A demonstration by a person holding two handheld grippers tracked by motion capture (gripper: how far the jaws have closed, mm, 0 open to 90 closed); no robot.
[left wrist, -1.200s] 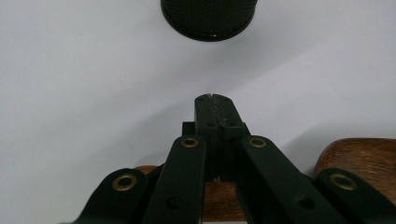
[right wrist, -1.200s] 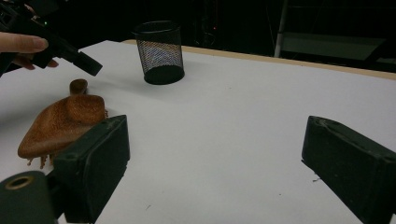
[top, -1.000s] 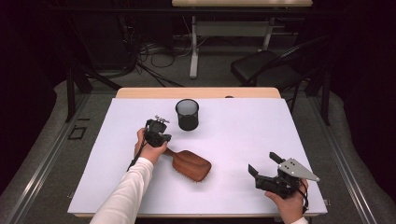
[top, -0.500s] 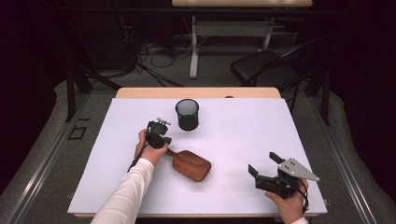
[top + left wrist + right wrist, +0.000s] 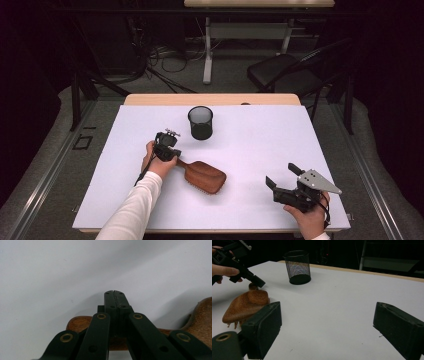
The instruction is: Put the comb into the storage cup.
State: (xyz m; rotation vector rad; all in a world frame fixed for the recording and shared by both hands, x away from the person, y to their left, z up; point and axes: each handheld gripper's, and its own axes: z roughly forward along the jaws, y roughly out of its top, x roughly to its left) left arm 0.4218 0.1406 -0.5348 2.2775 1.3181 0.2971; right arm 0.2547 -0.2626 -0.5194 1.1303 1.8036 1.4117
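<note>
White table (image 5: 260, 150), left tongs (image 5: 169, 156) clenched over brush handle (image 5: 77, 323), right tongs (image 5: 282, 184) released, resting.

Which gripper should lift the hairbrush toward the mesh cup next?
Left. The left gripper is at the wooden hairbrush handle with its jaws together over it, near the mesh cup. The right gripper sits open, apart at the table's near right.

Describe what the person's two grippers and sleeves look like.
Both grippers are black. The left gripper has flat linkage arms with brass-ringed pivot holes. The right gripper carries a grey three-cornered plate with small holes, and its jaws are broad, blocky pads. The left forearm wears a white long sleeve.
</note>
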